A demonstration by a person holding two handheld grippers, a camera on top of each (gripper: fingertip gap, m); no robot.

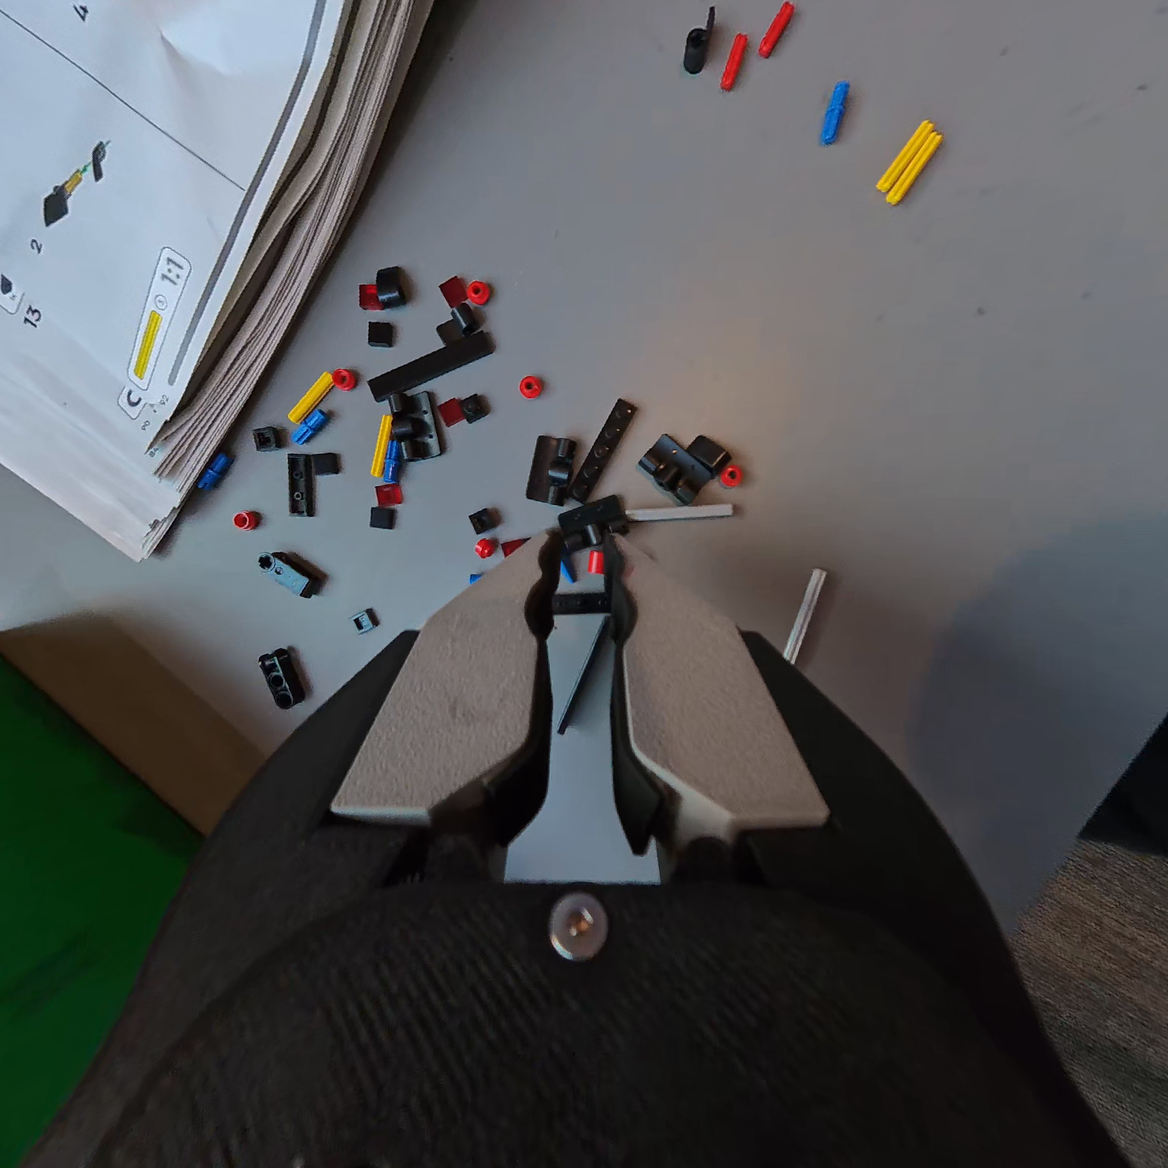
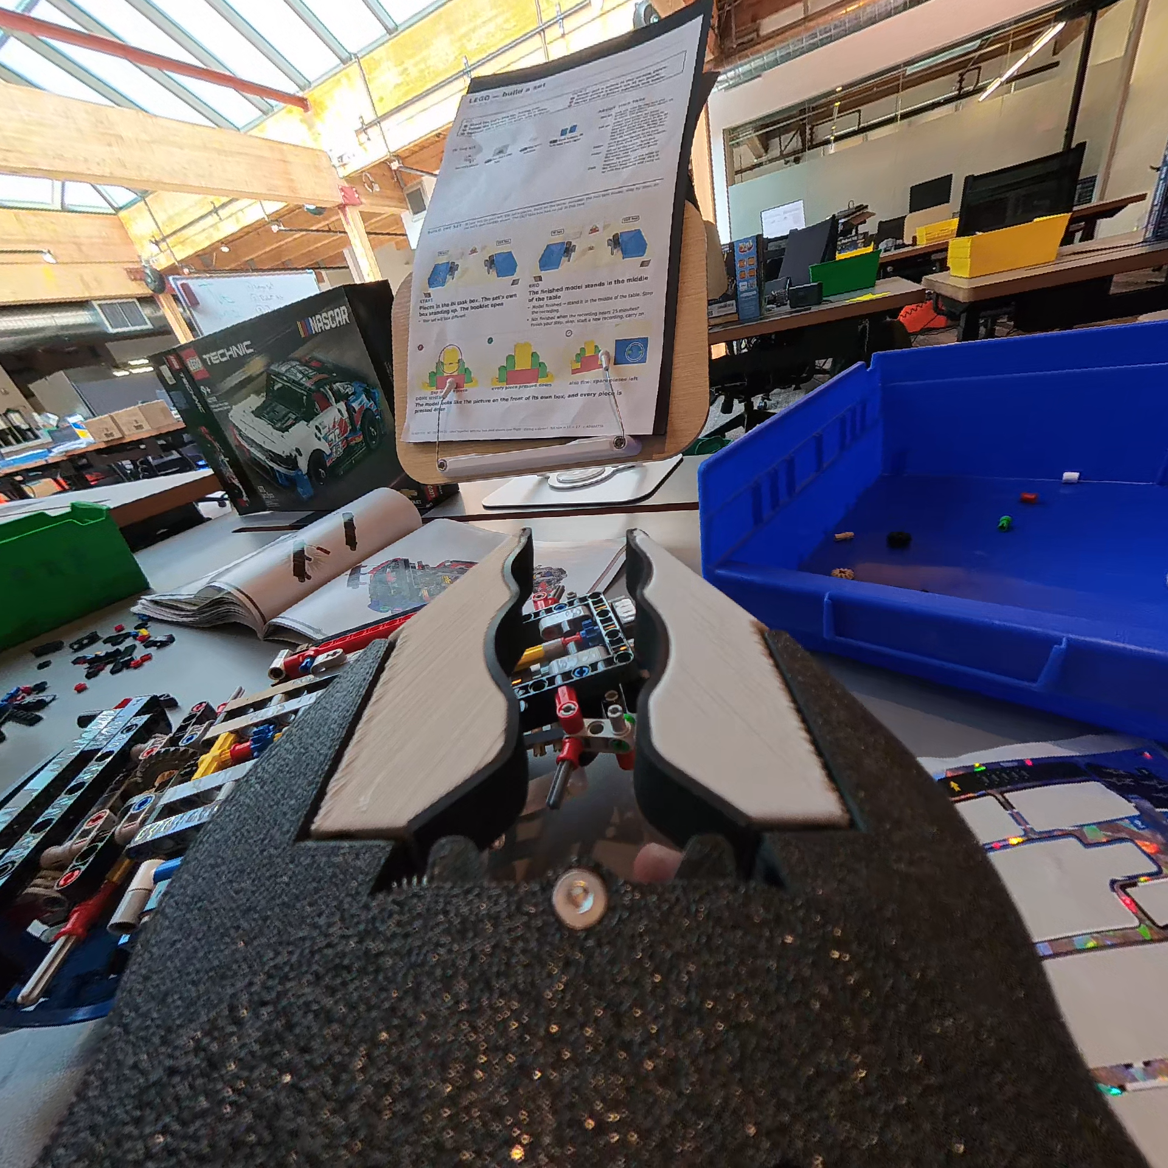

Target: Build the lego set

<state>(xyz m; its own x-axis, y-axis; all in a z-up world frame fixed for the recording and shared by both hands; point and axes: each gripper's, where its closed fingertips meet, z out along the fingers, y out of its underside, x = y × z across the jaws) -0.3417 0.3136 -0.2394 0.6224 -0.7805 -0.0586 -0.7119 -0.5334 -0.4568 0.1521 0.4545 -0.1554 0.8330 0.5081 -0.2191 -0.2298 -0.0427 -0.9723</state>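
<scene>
In the left wrist view my left gripper (image 1: 583,545) points down at a grey table (image 1: 821,379). Its jaws stand nearly together, shut on a small black clip piece (image 1: 591,519) at the tips. Several loose black, red, blue and yellow pieces (image 1: 411,411) lie scattered just beyond it. In the right wrist view my right gripper (image 2: 578,537) is shut on a Technic sub-assembly (image 2: 578,638). This is a black frame with grey, red, blue and yellow parts, pressed between the finger pads. A larger part-built chassis (image 2: 126,758) lies on the table to the left.
An open instruction booklet (image 1: 126,221) lies at the far left, also in the right wrist view (image 2: 354,569). A blue bin (image 2: 948,537) stands right, a green bin (image 2: 57,562) left. The set's box (image 2: 284,398) and a sheet stand (image 2: 556,253) stand behind. A sticker sheet (image 2: 1043,853) lies right. About 50 cm separates my left fingertips from my right.
</scene>
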